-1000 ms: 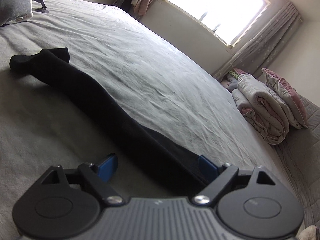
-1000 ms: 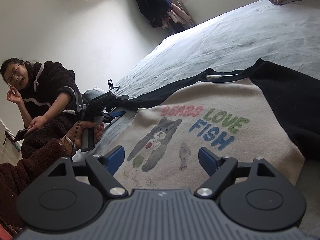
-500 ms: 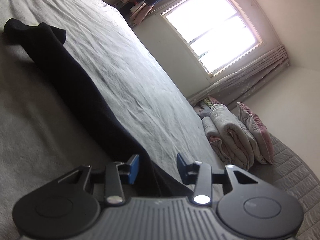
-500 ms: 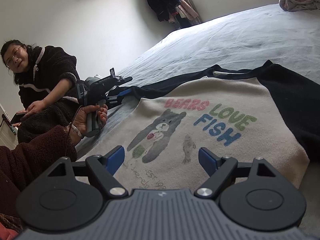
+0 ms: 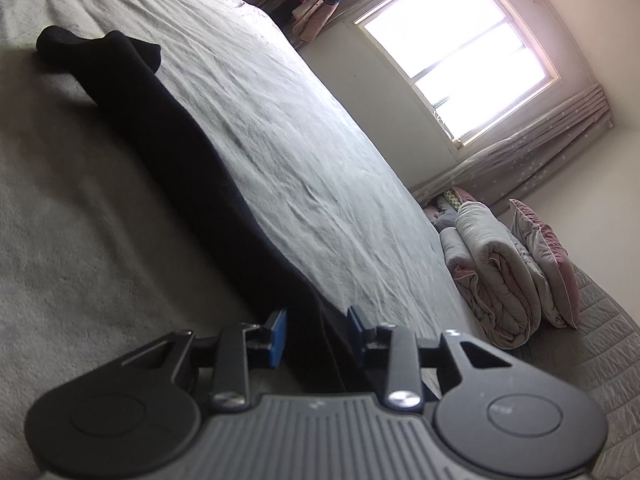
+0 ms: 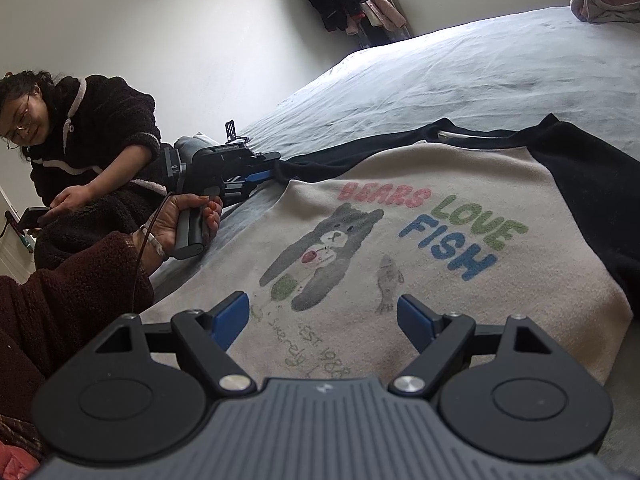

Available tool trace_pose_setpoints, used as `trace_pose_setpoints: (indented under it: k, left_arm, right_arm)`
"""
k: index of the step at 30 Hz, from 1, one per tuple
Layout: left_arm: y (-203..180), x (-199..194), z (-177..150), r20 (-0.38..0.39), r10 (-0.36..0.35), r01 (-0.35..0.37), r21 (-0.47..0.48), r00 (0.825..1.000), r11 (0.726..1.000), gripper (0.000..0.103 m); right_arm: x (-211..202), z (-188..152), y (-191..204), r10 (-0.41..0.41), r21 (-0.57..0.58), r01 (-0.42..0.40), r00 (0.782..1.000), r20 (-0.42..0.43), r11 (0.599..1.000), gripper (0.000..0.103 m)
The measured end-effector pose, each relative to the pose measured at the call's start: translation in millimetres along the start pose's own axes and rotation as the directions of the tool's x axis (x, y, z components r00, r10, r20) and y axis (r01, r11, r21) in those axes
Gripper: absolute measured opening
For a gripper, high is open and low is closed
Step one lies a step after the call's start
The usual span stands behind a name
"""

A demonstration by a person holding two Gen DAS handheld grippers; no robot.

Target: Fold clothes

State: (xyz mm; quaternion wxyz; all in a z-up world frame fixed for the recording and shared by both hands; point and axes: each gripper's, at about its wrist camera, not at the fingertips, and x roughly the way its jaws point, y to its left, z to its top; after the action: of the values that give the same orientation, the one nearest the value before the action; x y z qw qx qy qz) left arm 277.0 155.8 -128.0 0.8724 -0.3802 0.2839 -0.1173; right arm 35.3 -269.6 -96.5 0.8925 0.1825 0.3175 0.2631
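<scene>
In the left wrist view, the left gripper [image 5: 316, 330] sits at the bottom centre, and its jaws have just been closing on the black sleeve [image 5: 168, 148], whose near end runs between the blue pads [image 5: 277, 336]; they look pinched on the cloth, though the bite seems shallow. The sleeve stretches from there to its cuff at upper left, lying flat on the grey bed [image 5: 304, 152]. To fold it well, I judge the pinch should take both layers of the sleeve near the shoulder seam before any lift, and the lift should stay low so the cuff trails without twisting. In the right wrist view, the right gripper [image 6: 322, 320] at bottom centre stands spread, with nothing between its pads, hovering above the hem of the sweater [image 6: 400, 240], which lies face up across the middle of the frame. At centre left a hand [image 6: 180, 224] holds the left gripper at the sleeve. The right gripper would do best, I think, to press the cream body down while the sleeve comes across.
</scene>
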Motion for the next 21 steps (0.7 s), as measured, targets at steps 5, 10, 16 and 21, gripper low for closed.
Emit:
trace_pose_setpoints:
  k: [5, 10, 16, 21]
  left_arm:
    - [7, -2, -3, 0.003, 0.004, -0.004, -0.014, 1.000, 1.000, 0.002]
    - [5, -7, -3, 0.022, -0.004, 0.005, -0.011, 1.000, 1.000, 0.001]
    - [4, -28, -2, 0.061, -0.041, 0.042, -0.024, 0.997, 0.999, 0.001]
    - [6, -52, -5, 0.094, -0.054, 0.058, -0.040, 0.994, 0.998, 0.001]
  right_arm:
    - [-2, -1, 2, -0.006, -0.011, 0.006, 1.000, -0.003, 1.000, 0.084]
    - [-2, -3, 3, -0.011, -0.015, 0.011, 1.000, -0.013, 1.000, 0.084]
    - [-4, -1, 4, -0.008, -0.013, 0.008, 1.000, -0.003, 1.000, 0.084]
    - [-5, -1, 9, 0.003, -0.021, -0.003, 1.000, 0.001, 1.000, 0.085]
